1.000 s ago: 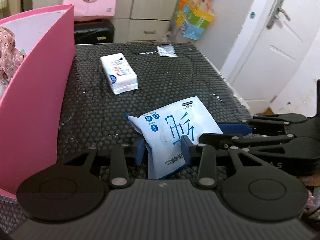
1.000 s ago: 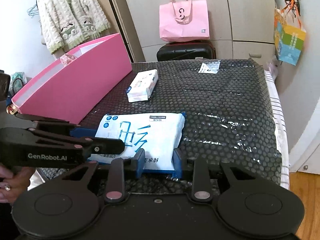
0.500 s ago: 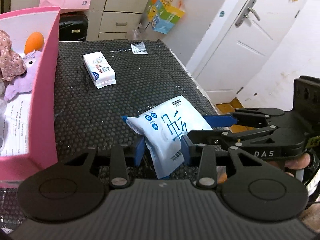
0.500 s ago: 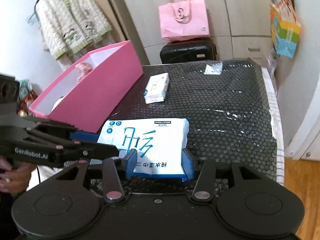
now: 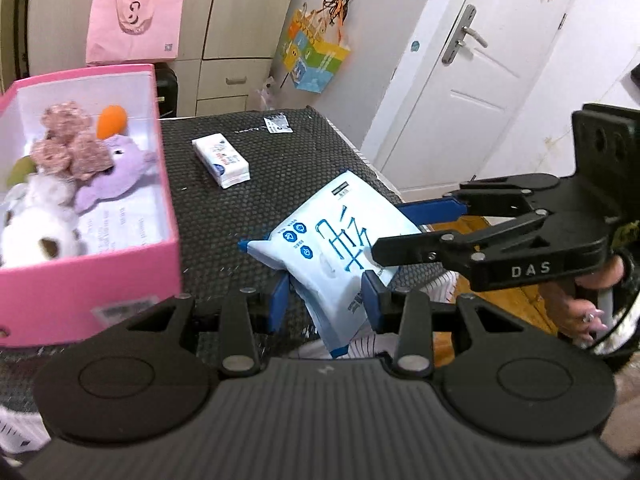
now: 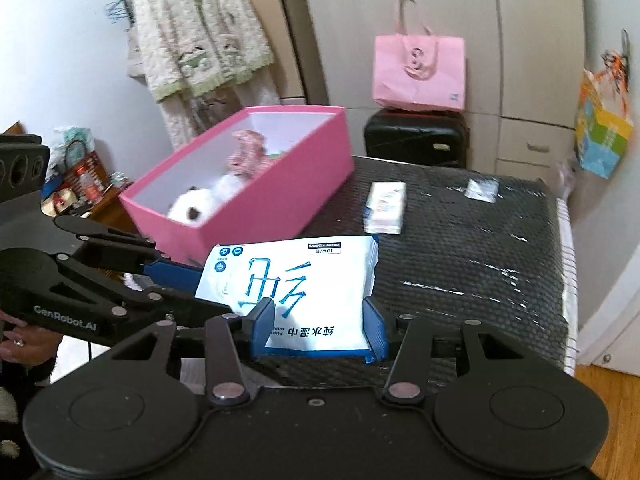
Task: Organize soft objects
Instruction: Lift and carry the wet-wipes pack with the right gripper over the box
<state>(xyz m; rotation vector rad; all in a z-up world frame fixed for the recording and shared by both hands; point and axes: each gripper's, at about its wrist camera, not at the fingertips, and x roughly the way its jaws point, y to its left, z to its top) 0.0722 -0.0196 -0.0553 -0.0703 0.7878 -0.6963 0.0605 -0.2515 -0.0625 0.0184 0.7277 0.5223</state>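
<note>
The left gripper [image 5: 325, 295] was clamped on one short end of the wet-wipe pack [image 5: 336, 248], its blue pads pressing the soft film from either side so the end puckered between them. The right gripper [image 6: 318, 330] gripped the same pack [image 6: 296, 284] by the neighbouring long edge, its blue pads set against the two sides of the pack, which filled the gap between them. Held by both, the pack hung tilted in the air above the near corner of the table [image 5: 224, 216], just beside the pink box [image 5: 100, 288] and clear of it. The pack was a flat, pillow-like pouch of glossy white and pale blue plastic with large blue characters and a small black label at one corner. The table was covered in a dark sheet with a raised honeycomb of small bumps that gave off wet-looking glints. The box was a rigid rectangular carton, pink outside and white inside, holding plush toys [image 5: 80, 176]: a purple one, a fuzzy white one, knobbly pink ones and an orange piece. Farther back on the sheet lay a small white tissue packet [image 5: 221, 157], a soft brick shape, well apart from the held pack.
</note>
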